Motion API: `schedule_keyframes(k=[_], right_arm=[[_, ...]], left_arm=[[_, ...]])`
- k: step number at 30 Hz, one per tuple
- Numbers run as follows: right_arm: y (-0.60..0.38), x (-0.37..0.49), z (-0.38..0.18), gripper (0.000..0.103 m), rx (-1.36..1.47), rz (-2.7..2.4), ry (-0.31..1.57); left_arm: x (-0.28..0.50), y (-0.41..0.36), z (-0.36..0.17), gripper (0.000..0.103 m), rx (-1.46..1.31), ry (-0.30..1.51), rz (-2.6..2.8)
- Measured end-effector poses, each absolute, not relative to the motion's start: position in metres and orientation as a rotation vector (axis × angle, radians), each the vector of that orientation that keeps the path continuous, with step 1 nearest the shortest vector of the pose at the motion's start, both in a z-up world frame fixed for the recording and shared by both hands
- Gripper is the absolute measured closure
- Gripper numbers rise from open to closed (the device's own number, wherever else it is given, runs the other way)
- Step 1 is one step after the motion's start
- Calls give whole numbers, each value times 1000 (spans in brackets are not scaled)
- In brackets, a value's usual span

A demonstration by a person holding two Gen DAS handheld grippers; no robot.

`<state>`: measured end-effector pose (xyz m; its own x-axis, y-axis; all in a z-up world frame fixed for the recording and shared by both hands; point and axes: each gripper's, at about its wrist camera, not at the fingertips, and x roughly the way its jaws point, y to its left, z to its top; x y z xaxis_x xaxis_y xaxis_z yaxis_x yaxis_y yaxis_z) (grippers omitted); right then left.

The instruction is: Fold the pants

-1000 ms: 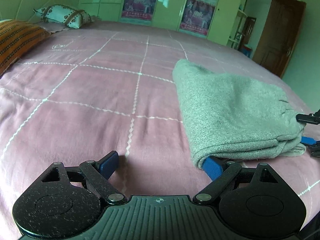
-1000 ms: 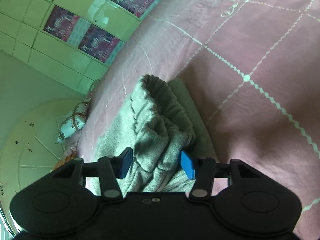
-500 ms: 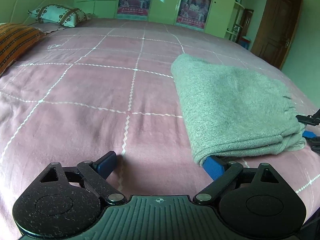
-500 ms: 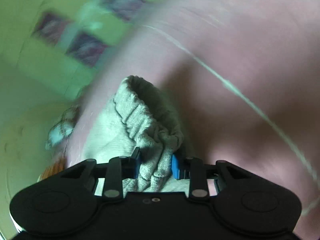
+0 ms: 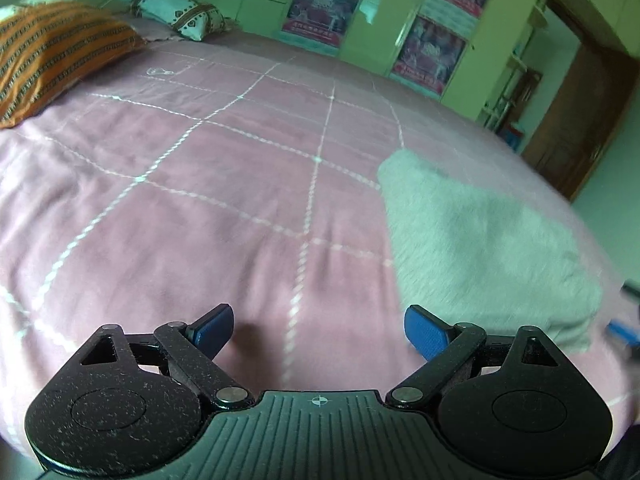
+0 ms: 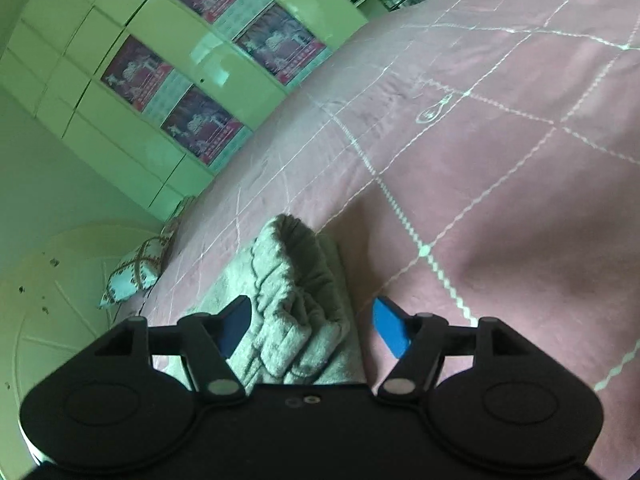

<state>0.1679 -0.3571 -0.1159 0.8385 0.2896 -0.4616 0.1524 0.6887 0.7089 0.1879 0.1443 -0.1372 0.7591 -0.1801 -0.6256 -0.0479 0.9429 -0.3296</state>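
The pants (image 5: 484, 248), one grey knitted pair, lie as a compact folded stack on the right part of the pink bed (image 5: 224, 200), a placement that suggests the folding is finished or nearly so. The left gripper (image 5: 319, 330) hovers over bare bedcover just left of the stack, jaws wide and holding nothing; its right fingertip (image 5: 424, 332) sits near the stack's near-left corner, touching or just clear, which cannot be told. The right gripper (image 6: 311, 326) is at the gathered waistband end of the pants (image 6: 296, 280), jaws wide on either side of the bunched cloth without pinching it, a posture consistent with a release or a final adjustment. Count: one pair of pants, two grippers, two pillows at the far left, namely one orange striped pillow (image 5: 52, 56) and one white patterned pillow (image 5: 176, 12), and four posters (image 6: 208, 64) on the far cupboard doors.
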Motion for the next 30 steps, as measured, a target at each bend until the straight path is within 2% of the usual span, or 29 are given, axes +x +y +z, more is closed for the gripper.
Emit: schedule_keyframes(k=[2, 6, 18, 22, 25, 30], right_arm=[[-351, 169, -119, 42, 824, 93, 597], [-347, 169, -121, 38, 820, 110, 613], [-353, 194, -125, 34, 790, 149, 629], [-363, 203, -129, 33, 807, 157, 636], [-371, 210, -135, 26, 836, 157, 649], [-376, 227, -149, 25, 915, 253, 694]], left_arm=[[197, 137, -132, 11, -350, 701, -85], [215, 120, -123, 0, -334, 685, -119], [259, 98, -121, 0, -305, 716, -172], [275, 113, -134, 0, -438, 757, -204], [290, 124, -149, 0, -575, 803, -267], [319, 129, -173, 0, -748, 875, -397]])
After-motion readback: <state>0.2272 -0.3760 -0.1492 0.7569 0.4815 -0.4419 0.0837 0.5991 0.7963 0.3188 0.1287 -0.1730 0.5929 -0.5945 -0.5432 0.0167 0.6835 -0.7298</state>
